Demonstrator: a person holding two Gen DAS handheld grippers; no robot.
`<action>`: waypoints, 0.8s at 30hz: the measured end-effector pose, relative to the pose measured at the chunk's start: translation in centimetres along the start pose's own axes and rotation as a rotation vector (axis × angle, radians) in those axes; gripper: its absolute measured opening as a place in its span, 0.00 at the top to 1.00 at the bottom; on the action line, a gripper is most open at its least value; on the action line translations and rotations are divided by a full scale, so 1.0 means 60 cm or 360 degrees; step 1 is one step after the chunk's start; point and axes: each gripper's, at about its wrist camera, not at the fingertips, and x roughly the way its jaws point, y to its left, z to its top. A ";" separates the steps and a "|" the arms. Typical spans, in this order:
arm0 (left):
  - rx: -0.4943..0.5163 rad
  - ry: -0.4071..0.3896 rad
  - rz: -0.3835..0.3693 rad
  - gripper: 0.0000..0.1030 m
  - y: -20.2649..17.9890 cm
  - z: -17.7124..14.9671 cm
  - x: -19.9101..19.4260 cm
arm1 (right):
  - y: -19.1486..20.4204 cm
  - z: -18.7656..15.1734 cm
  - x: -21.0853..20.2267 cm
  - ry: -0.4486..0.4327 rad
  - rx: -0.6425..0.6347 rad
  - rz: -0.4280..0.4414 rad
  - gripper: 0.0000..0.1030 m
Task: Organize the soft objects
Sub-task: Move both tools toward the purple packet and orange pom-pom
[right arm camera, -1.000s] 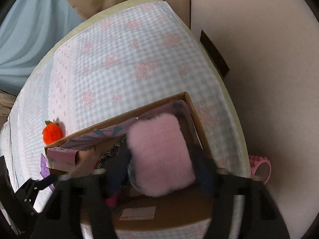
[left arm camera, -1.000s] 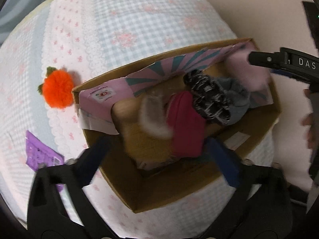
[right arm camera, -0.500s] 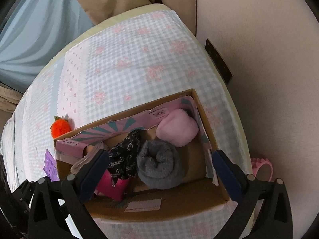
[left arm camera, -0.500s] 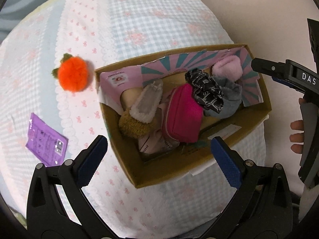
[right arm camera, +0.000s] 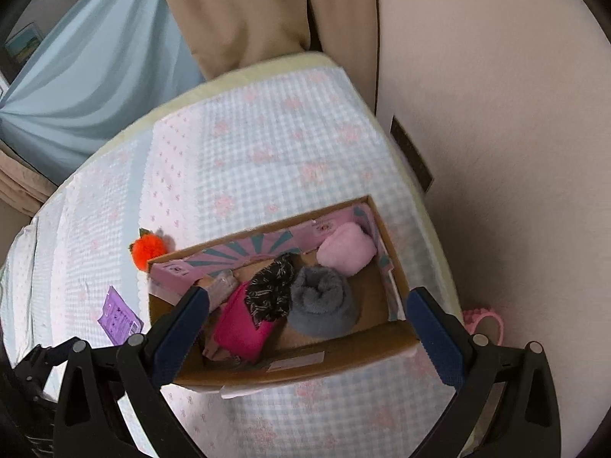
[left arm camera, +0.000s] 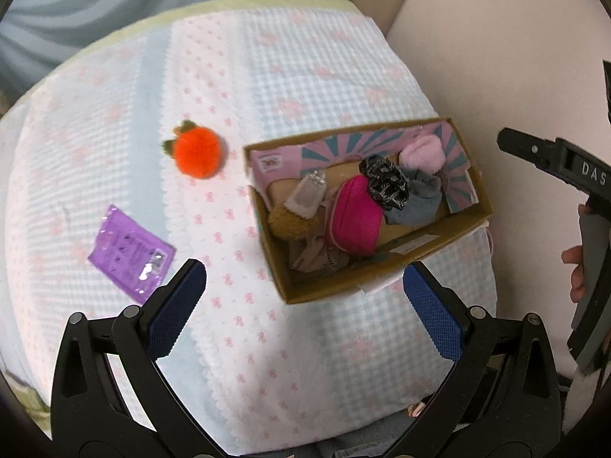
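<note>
Inside the cardboard box [left arm camera: 376, 286]: pink pouf [right arm camera: 346, 249], grey roll [right arm camera: 324, 307], magenta pouch [left arm camera: 355, 213]. Remaining outside: orange pompom [left arm camera: 196, 151]. Left gripper [left arm camera: 305, 307] and right gripper [right arm camera: 307, 322]: jaws apart, empty.

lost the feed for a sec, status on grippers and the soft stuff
Left gripper open, empty. Right gripper open, empty, above cardboard box. Pink fluffy pouch in box; orange pom-pom and purple packet out on bedspread. Nothing blocking.
</note>
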 end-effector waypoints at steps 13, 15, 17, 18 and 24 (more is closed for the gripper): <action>-0.0135 -0.0322 0.0093 0.00 0.048 -0.061 -0.187 | 0.112 -0.056 -0.189 -0.0263 -0.0228 0.0027 0.00; -0.0170 -0.0372 0.0115 0.00 0.056 -0.077 -0.213 | 0.136 -0.066 -0.213 -0.0296 -0.0286 0.0058 0.00; -0.0201 -0.0418 0.0154 0.00 0.063 -0.091 -0.234 | 0.153 -0.073 -0.225 -0.0317 -0.0323 0.0093 0.00; -0.0223 -0.0447 0.0183 0.00 0.067 -0.099 -0.245 | 0.164 -0.074 -0.231 -0.0317 -0.0341 0.0121 0.00; -0.0371 -0.0536 0.0322 0.00 0.110 -0.127 -0.273 | 0.222 -0.070 -0.229 -0.0324 -0.0461 0.0213 0.00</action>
